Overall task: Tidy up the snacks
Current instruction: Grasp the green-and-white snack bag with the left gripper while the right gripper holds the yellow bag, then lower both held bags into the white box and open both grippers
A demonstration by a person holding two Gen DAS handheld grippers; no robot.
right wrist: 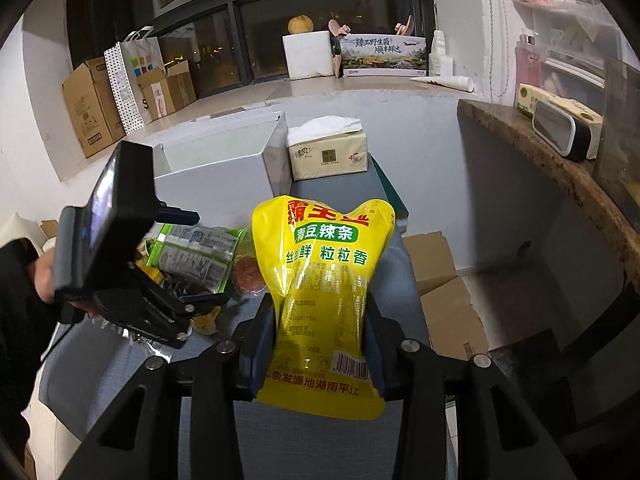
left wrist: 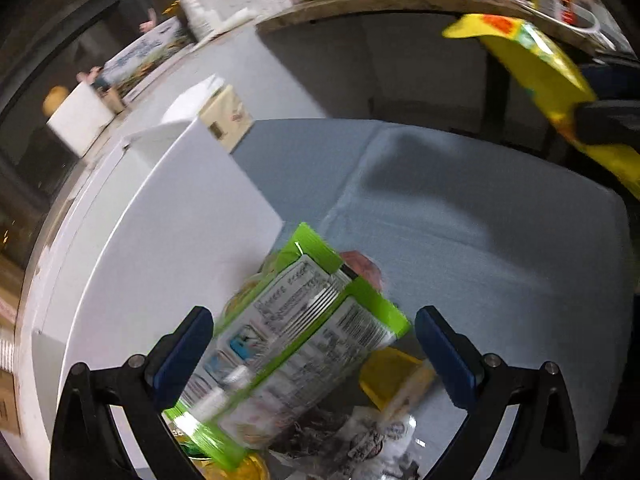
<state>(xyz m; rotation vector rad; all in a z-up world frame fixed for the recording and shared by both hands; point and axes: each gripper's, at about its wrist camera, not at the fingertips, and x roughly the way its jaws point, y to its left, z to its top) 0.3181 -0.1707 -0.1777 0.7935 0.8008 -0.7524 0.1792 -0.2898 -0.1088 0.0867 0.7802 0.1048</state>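
The right gripper (right wrist: pixel 318 344) pinches a glossy yellow snack pouch (right wrist: pixel 322 300) reading 青豆辣条, lifted clear, probably bound for the open white cardboard box (right wrist: pixel 224 172), while the left gripper (left wrist: pixel 312 356) hangs wide-jawed over a green-edged silver packet (left wrist: pixel 296 340) atop the snack pile.

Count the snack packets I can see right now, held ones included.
At least 4: the yellow packet clamped in the right gripper; a green packet under the open left gripper; a small yellow pack and a clear wrapper beside it. The pile may hide more.
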